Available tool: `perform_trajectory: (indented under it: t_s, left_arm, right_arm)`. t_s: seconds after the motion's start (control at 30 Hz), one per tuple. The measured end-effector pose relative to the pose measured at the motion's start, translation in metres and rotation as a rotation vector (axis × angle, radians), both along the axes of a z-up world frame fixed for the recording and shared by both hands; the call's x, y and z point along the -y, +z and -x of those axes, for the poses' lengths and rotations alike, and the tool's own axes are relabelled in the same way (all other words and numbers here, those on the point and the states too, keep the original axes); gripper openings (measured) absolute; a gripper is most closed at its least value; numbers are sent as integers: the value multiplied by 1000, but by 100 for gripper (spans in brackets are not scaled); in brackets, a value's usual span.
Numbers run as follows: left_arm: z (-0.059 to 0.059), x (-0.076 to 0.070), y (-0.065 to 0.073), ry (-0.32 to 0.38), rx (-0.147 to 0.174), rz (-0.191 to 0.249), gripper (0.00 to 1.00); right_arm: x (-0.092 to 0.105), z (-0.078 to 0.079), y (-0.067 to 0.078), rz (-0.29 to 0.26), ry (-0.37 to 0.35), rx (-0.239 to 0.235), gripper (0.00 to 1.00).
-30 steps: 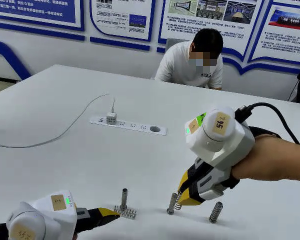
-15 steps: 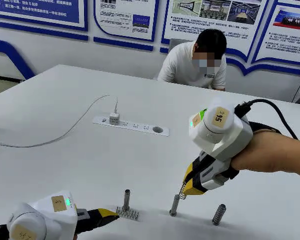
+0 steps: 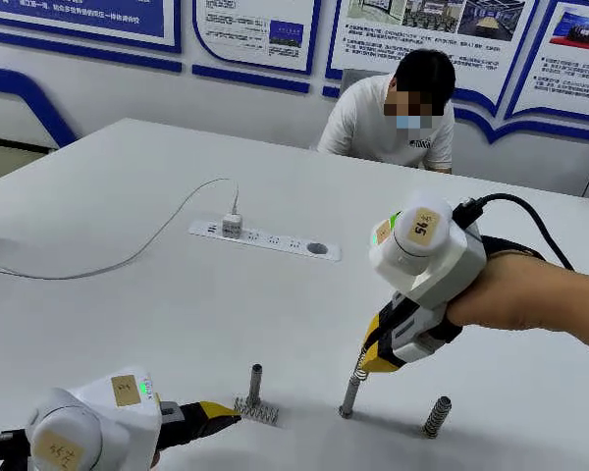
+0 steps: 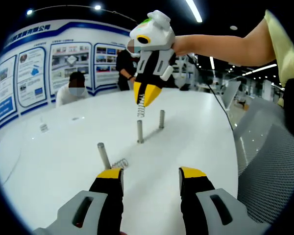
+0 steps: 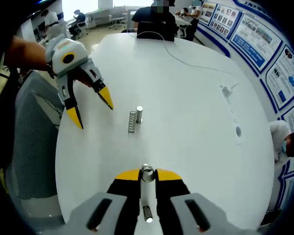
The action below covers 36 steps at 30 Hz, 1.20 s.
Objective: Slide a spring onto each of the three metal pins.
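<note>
On the white table (image 3: 118, 324), in the head view, three pins are standing in a row: the left pin (image 3: 255, 381), the middle pin (image 3: 349, 396) and the right pin (image 3: 437, 416), which is wearing a coil and leaning. Behind them a power strip (image 3: 265, 241) with its cable (image 3: 128, 260) is lying flat, and a seated person (image 3: 393, 113) is facing the far edge.

I am holding the right gripper (image 3: 362, 369) over the middle pin, its fingers pressed together on a spring (image 3: 359, 374) that is hanging from the tips. In the head view the spring's lower end is seeming to meet the pin top. The left gripper view is showing it hanging just above that pin, with a small gap between. The right gripper view is looking down along the closed fingers (image 5: 130, 176) and showing the spring end-on as a ring. What is lying below the ring, between the fingers, is hard to make out.

I am holding the left gripper (image 3: 226, 417) low beside the left pin, fingers spread wide and gripping nothing. A loose spring (image 3: 256, 411) is lying flat at that pin's foot, between the pin and my fingertips. In the head view the bottom edge is cutting off this gripper's body.
</note>
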<state>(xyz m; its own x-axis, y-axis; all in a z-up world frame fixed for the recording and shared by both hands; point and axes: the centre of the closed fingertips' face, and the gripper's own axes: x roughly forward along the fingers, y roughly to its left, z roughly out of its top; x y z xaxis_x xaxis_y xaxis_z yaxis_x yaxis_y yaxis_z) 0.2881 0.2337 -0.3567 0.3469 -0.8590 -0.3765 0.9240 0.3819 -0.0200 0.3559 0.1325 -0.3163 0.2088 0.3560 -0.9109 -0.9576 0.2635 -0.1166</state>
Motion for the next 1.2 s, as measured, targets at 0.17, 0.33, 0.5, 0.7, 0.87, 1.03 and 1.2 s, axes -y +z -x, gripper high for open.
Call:
perform_trajectory:
  t_s: [0.17,0.33,0.5,0.7,0.87,1.03,1.2]
  left_arm:
    - [-1,-1,0,4,-3,2,46]
    - [-1,-1,0,6,-4,4,46]
    - [-1,-1,-2,8,-7,3,46]
    - [-2,-3,-2,13,-9,5,46]
    - [-2,-4,-3,16,-11,6,46]
    - [-2,-5,-4,17,-13,4,46]
    - [-2,-4,-4,18,-15,4,46]
  right_arm:
    - [-1,-1,-3,1,0,-7,12]
    - [-3,-1,-7,5,3,-13,12]
    - [-3,-2,-11,12,4,-24,12]
    - [-4,-2,-18,31,9,-34,12]
    - [-4,-3,-28,47,8,-48,12]
    - [-4,-3,-36,53,2,-60,12]
    - [-5,-3,-44,57,-6,-66,12]
